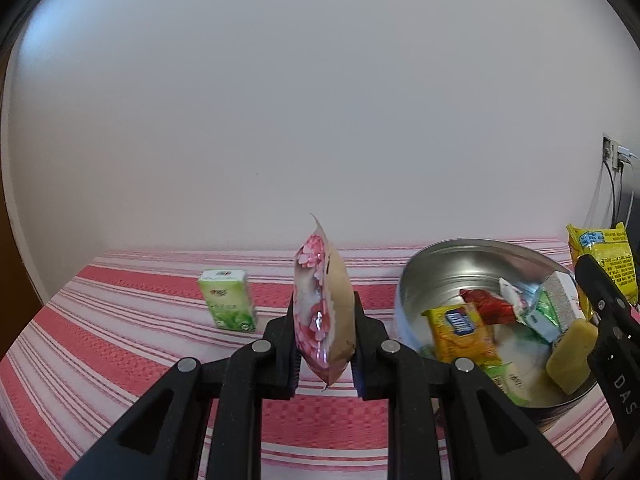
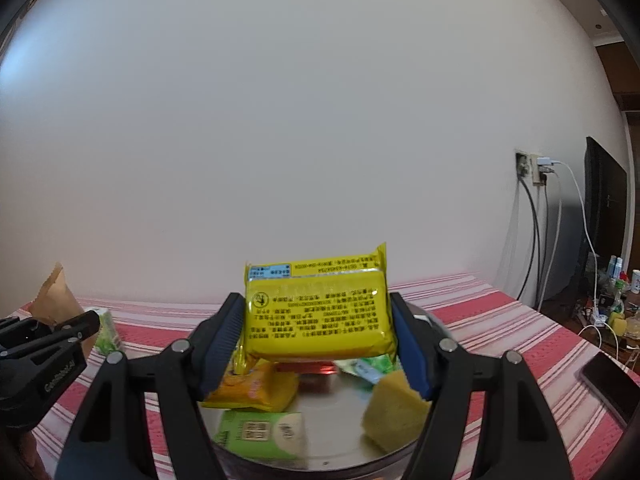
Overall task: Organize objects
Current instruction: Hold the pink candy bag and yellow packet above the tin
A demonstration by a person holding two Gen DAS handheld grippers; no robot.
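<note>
**Both grippers loaded, round tin half filled**

The striped cloth (image 1: 120,344), pink and white bands, covers the whole work surface, and everything below is placed against the round metal tin (image 1: 452,268) that stands on it. The tin is open and shiny inside, and already holds a jumble: an orange-yellow snack pack (image 1: 460,330), a red wrapper (image 1: 490,306), green and white sachets (image 1: 542,316) and a yellow sponge (image 1: 570,360) lying against the near right of its floor.

The right gripper (image 2: 318,340) hangs directly over the tin, its blue-padded fingers (image 2: 222,344) standing fairly wide but clamped on the two short sides of a yellow packet (image 2: 318,314). The packet is held flat-faced to the camera, printed back outward, clear of the contents beneath it.

The left gripper (image 1: 324,336) is to the left of the tin, outside its rim, and its fingers are pressed together on a thin pink flowered pouch (image 1: 320,308) with a brown paper back, gripped low so the pouch stands upright on edge above the cloth.

Further left of the tin, well apart from it, a green tissue pack (image 1: 228,300) stands alone on the cloth, not yet collected.

By my reading, the step in hand is carrying items to the tin. The yellow packet looks ready for release: the fingers need only part, perhaps after a slight lowering. The pouch then has to travel right across the rim; being tall and limp, it probably needs tipping flat to settle among the rest.
</note>
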